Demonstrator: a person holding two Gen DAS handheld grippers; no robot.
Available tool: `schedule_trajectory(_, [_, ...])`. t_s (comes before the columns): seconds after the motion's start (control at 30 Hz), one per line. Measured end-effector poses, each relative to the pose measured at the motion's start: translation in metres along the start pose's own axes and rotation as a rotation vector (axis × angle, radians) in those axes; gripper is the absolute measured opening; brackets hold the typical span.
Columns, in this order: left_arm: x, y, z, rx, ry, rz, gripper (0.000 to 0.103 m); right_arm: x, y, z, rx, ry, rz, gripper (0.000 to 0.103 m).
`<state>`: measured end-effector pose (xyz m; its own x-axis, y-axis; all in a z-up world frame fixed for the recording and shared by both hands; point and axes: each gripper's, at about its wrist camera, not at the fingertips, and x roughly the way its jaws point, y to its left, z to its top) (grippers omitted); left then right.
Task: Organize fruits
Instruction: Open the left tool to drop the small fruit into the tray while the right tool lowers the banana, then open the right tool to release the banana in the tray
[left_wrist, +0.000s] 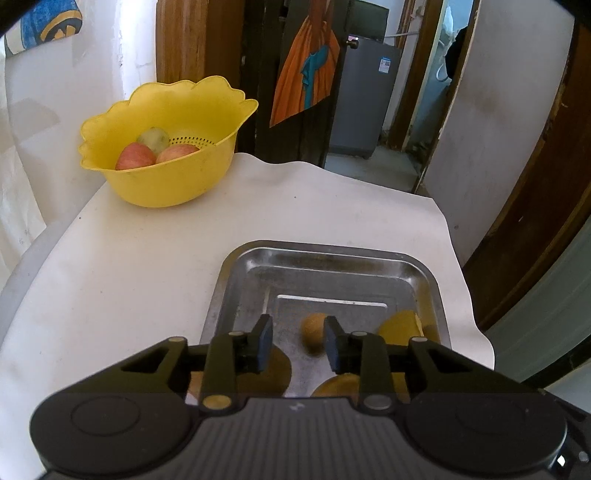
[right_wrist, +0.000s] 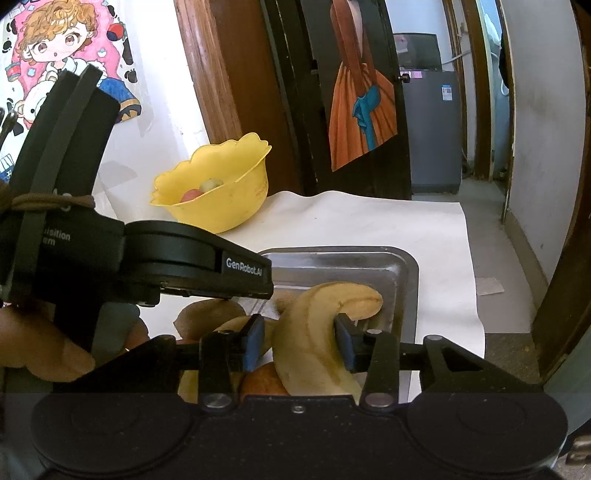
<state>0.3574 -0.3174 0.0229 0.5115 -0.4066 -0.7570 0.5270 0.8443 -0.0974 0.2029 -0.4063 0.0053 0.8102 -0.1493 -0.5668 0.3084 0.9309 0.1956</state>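
Presently the right gripper (right_wrist: 299, 341) stands over the near part of the rectangular stainless-steel tray (right_wrist: 406, 280), its blue-padded fingers (right_wrist: 255, 341) parted around a curved yellow banana (right_wrist: 314, 332); the right pad touches the peel, the left one shows a gap, so the grasp is judged not yet made. The banana's long axis runs near to far, then hooks right, its far tip pointing at the tray's right wall. It lies across other fruit, including a brown kiwi (right_wrist: 207, 314). Advice: close squarely across the thick middle, gently, then lift straight up so the neighbours are not dragged. The left gripper (left_wrist: 298, 343) hovers spread and empty over the same tray, a small brown fruit (left_wrist: 314, 332) beyond its pads. The scalloped yellow plastic bowl (left_wrist: 177, 173), far left on the white table covering (left_wrist: 147, 266), holds apples.
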Motion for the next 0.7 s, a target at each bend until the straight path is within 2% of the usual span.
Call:
schedule_trajectory(0.13, [-0.004,0.002,-0.001,-0.012,-0.014,0.009,0.055,0.000,0.001,-0.001,-0.002,0.000,0.003,0.050])
schedule_trajectory(0.2, [-0.007,0.006,-0.002,-0.031,-0.019,0.013,0.059,0.000,0.001,-0.001,-0.003,0.001,0.009,0.053])
schedule_trajectory(0.37, [-0.017,0.016,-0.003,-0.075,-0.048,0.033,0.084,0.001,0.001,-0.001,0.002,0.007,0.020,0.067])
schedule_trajectory(0.7, [-0.036,0.023,-0.009,-0.101,-0.097,0.053,0.097,-0.003,0.003,-0.003,-0.017,-0.011,0.028,0.078])
